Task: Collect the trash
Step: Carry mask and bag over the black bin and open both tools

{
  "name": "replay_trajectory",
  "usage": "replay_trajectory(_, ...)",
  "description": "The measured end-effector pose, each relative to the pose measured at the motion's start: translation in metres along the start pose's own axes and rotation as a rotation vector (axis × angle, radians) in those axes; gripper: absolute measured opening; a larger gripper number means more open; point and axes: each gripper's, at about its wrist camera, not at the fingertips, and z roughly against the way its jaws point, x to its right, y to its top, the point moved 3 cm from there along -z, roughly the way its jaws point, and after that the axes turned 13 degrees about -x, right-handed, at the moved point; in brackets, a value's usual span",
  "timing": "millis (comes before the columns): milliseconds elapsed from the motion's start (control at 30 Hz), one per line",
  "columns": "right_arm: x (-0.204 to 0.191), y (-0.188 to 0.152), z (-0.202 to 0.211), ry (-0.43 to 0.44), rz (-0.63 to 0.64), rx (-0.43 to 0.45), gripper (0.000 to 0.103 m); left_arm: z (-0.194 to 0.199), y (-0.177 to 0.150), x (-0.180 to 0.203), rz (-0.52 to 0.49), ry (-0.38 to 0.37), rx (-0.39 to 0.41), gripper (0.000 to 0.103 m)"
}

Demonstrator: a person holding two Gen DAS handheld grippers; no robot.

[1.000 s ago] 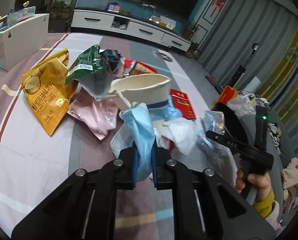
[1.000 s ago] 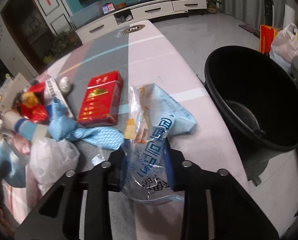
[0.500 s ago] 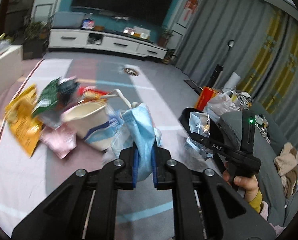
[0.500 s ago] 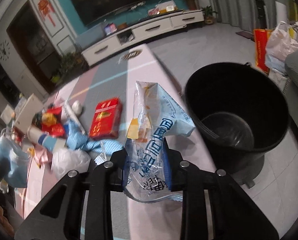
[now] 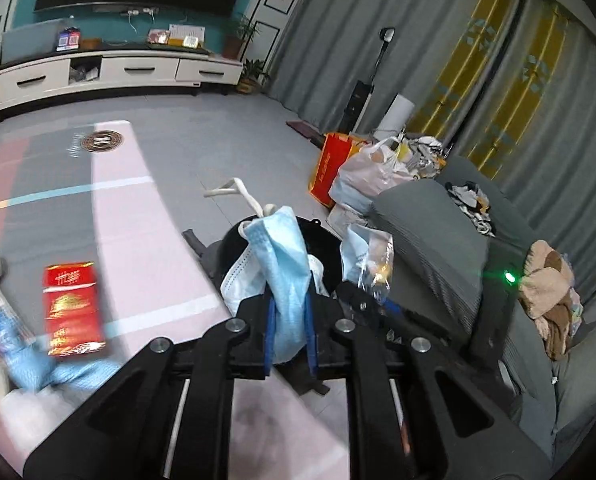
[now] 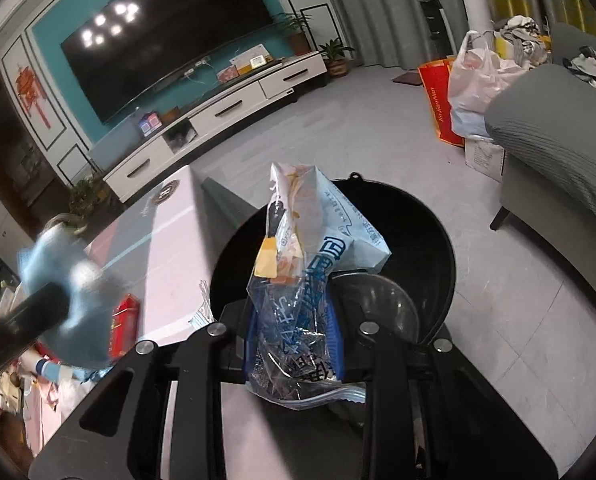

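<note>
My left gripper (image 5: 289,320) is shut on a crumpled blue face mask (image 5: 283,256), held up at the table's right edge in front of the black trash bin (image 5: 328,242). My right gripper (image 6: 294,336) is shut on a clear and light-blue plastic wrapper (image 6: 310,252), which hangs over the open mouth of the bin (image 6: 430,240). In the left wrist view that wrapper (image 5: 368,256) shows just right of the mask. The mask appears blurred at the left of the right wrist view (image 6: 70,280).
A red cigarette pack (image 5: 72,310) and a blue wrapper (image 5: 30,360) lie on the striped tablecloth (image 5: 138,220). A grey sofa (image 6: 558,128) stands right of the bin. An orange bag (image 5: 330,172) and a white plastic bag (image 6: 478,76) sit on the floor beyond.
Both grippers swung right from the litter pile toward the bin, carrying the mask and the wrapper. The wrapper now hangs over the bin's mouth. The paper cup and snack bags left the left view.
</note>
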Motion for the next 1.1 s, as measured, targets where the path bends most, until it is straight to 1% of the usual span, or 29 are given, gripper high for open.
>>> replay_trajectory(100, 0.006, 0.003, -0.010, -0.010, -0.015, -0.022, 0.029, -0.039, 0.016, 0.006, 0.007, 0.010, -0.035, 0.014)
replay_trajectory(167, 0.010, 0.004, -0.018, -0.033, -0.030, -0.040, 0.030, -0.060, 0.022, 0.007, 0.032, -0.014, -0.061, 0.014)
replay_trajectory(200, 0.013, 0.004, -0.021, -0.043, -0.040, -0.048, 0.031, -0.068, 0.025, 0.006, 0.041, -0.014, -0.073, 0.015)
replay_trajectory(233, 0.015, 0.005, -0.025, -0.051, -0.050, -0.057, 0.035, -0.076, 0.027, 0.005, 0.044, -0.009, -0.081, 0.016)
replay_trajectory(267, 0.016, 0.005, -0.028, -0.057, -0.057, -0.064, 0.038, -0.085, 0.029, 0.004, 0.048, 0.007, -0.086, 0.022)
replay_trajectory(300, 0.018, 0.006, -0.030, -0.068, -0.062, -0.069, 0.040, -0.090, 0.030, 0.004, 0.052, 0.015, -0.090, 0.036)
replay_trajectory(333, 0.019, 0.006, -0.031, -0.083, -0.068, -0.070, 0.049, -0.093, 0.031, 0.005, 0.057, 0.017, -0.094, 0.045)
replay_trajectory(367, 0.021, 0.006, -0.031, -0.098, -0.074, -0.069, 0.057, -0.097, 0.031, 0.004, 0.064, 0.021, -0.095, 0.059)
replay_trajectory(400, 0.023, 0.006, -0.030, -0.104, -0.076, -0.067, 0.059, -0.097, 0.031, 0.003, 0.066, 0.021, -0.093, 0.065)
replay_trajectory(467, 0.022, 0.005, -0.029, -0.099, -0.075, -0.067, 0.061, -0.094, 0.030, 0.004, 0.059, 0.023, -0.088, 0.065)
replay_trajectory(533, 0.022, 0.004, -0.028, -0.105, -0.074, -0.066, 0.062, -0.086, 0.028, 0.004, 0.047, 0.031, -0.077, 0.067)
replay_trajectory(600, 0.022, 0.004, -0.028, -0.104, -0.076, -0.064, 0.066, -0.076, 0.024, 0.003, 0.031, 0.045, -0.058, 0.073)
replay_trajectory(700, 0.020, 0.003, -0.028, -0.102, -0.084, -0.060, 0.073, -0.055, 0.016, 0.003, 0.004, 0.075, -0.020, 0.079)
replay_trajectory(767, 0.016, 0.003, -0.028, -0.110, -0.085, -0.053, 0.081, -0.038, 0.008, 0.000, -0.014, 0.116, 0.004, 0.082)
replay_trajectory(867, 0.009, 0.003, -0.027, -0.120, -0.073, -0.030, 0.088, -0.013, -0.001, -0.004, -0.037, 0.175, 0.034, 0.086)
replay_trajectory(933, 0.007, 0.004, -0.024, -0.119, -0.074, -0.016, 0.089, 0.010, -0.010, -0.010, -0.042, 0.195, 0.059, 0.087)
replay_trajectory(967, 0.006, 0.004, -0.023, -0.108, -0.080, -0.013, 0.089, 0.020, -0.014, -0.013, -0.040, 0.204, 0.070, 0.087)
replay_trajectory(1000, 0.003, 0.003, -0.022, -0.076, -0.086, -0.014, 0.089, 0.034, -0.020, -0.018, -0.037, 0.226, 0.084, 0.088)
replay_trajectory(1100, -0.013, 0.000, -0.014, 0.031, -0.063, -0.013, 0.089, 0.074, -0.040, -0.034, -0.025, 0.245, 0.127, 0.088)
